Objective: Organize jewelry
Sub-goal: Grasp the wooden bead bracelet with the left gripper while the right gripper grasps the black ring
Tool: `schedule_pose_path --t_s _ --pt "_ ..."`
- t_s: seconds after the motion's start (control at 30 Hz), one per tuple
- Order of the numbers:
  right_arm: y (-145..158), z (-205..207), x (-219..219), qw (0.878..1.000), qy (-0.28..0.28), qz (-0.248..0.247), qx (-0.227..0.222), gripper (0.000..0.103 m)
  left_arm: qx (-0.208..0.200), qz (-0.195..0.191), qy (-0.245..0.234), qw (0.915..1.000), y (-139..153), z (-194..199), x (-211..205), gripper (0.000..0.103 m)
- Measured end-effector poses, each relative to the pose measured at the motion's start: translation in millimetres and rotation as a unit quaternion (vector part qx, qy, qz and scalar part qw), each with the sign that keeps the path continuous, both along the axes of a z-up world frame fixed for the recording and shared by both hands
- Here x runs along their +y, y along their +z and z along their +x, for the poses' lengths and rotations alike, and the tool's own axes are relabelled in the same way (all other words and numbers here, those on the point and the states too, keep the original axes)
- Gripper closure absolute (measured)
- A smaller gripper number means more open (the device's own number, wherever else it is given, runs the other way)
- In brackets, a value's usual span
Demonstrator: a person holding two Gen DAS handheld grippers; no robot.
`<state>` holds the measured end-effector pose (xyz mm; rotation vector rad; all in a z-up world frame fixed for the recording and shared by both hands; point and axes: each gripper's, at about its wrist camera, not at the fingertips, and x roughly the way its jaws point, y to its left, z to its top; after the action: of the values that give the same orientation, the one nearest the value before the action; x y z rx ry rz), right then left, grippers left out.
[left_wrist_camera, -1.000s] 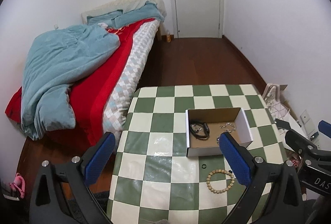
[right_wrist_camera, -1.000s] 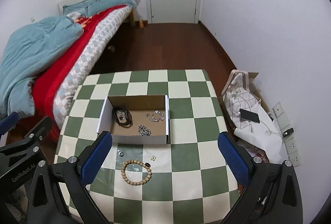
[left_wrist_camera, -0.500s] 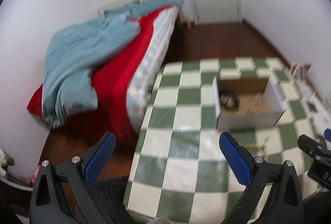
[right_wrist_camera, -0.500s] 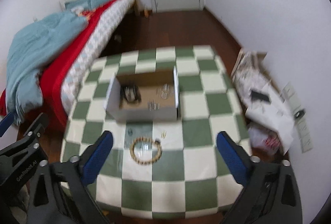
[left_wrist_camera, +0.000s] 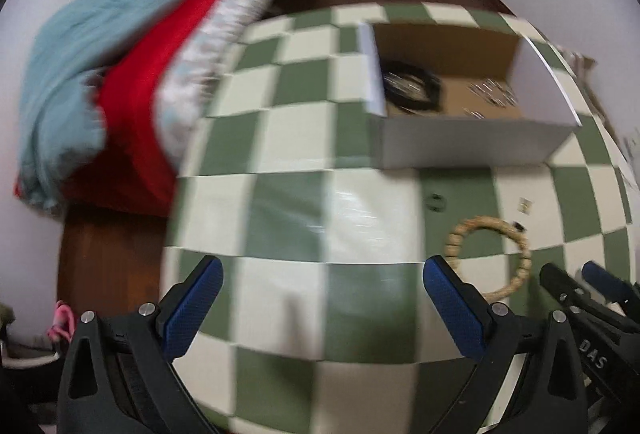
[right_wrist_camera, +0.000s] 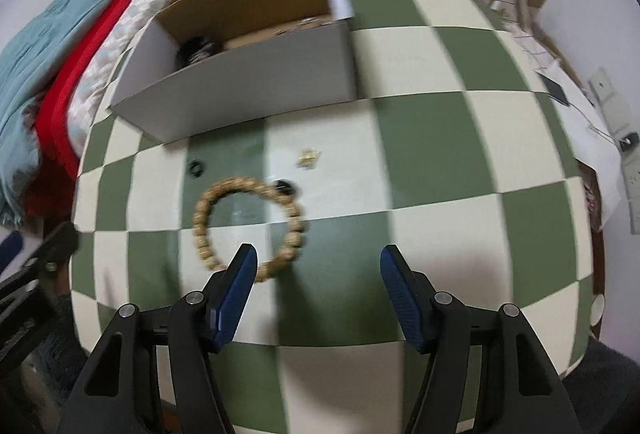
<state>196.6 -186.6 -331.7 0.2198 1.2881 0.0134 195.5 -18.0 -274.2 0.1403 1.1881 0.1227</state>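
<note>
Right gripper (right_wrist_camera: 318, 260) jaws closing, empty, above round tan wooden-bead bracelet (right_wrist_camera: 208, 209). Left gripper (left_wrist_camera: 322, 274) wide, empty. White open cardboard box (right_wrist_camera: 240, 85) beyond.

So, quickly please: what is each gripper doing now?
Left gripper: open, holding nothing.
Right gripper: jaws closing, nothing between them yet.

Pretty clearly someone's bedroom at home: there's a bed (left_wrist_camera: 224, 33) right next to the checkered surface (right_wrist_camera: 420, 137), piled with a teal blanket (left_wrist_camera: 92, 45) and a red cover (left_wrist_camera: 160, 73), dark wood floor (left_wrist_camera: 108, 258), plain white walls, and wall outlets (right_wrist_camera: 612, 101) low down by some bags.
</note>
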Motion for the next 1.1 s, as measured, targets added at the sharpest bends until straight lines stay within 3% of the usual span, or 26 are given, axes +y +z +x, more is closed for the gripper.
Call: schedule_pose_path --t_s 0.1,0.17,0.23,0.3,0.37,0.43,0.77,1.1 --pt "0.8 -4.5 -23.5 1.000 -0.022 -0.018 0.001 0.037 0.024 -0.017 -0.027 0.9992 -18.8 9.4 -24.4 0.002" --pt "-0.4 -7.0 -38.7 0.999 -0.037 -0.021 0.001 0.042 0.043 -0.024 -0.040 0.9980 -32.5 14.6 -37.4 0.011" --pt "-2.3 -8.3 -51.3 0.998 -0.050 -0.024 0.005 0.048 0.062 -0.028 -0.051 0.9964 -45.8 17.6 -45.4 0.033" --pt "-5.0 -9.1 -60.4 0.998 -0.058 -0.020 0.007 0.049 0.049 -0.040 -0.059 0.9962 -45.5 15.3 -46.9 0.047" --pt "-5.1 -8.7 -65.7 0.998 -0.062 -0.015 0.006 0.051 0.042 -0.057 -0.077 0.9945 -44.4 10.7 -46.8 0.067" --pt "-4.5 -4.8 -66.8 0.998 -0.061 -0.008 0.001 0.051 0.040 -0.050 -0.091 0.9938 -44.1 4.7 -45.2 0.095" --pt "-2.7 19.9 -14.5 0.999 0.009 0.039 -0.020 0.051 0.039 -0.008 -0.039 0.9984 -41.2 -20.8 14.6 0.096" --pt "-13.9 31.0 48.5 0.994 0.085 -0.048 -0.044 0.054 0.035 -0.016 -0.021 0.9990 -40.4 -24.0 26.5 0.096"
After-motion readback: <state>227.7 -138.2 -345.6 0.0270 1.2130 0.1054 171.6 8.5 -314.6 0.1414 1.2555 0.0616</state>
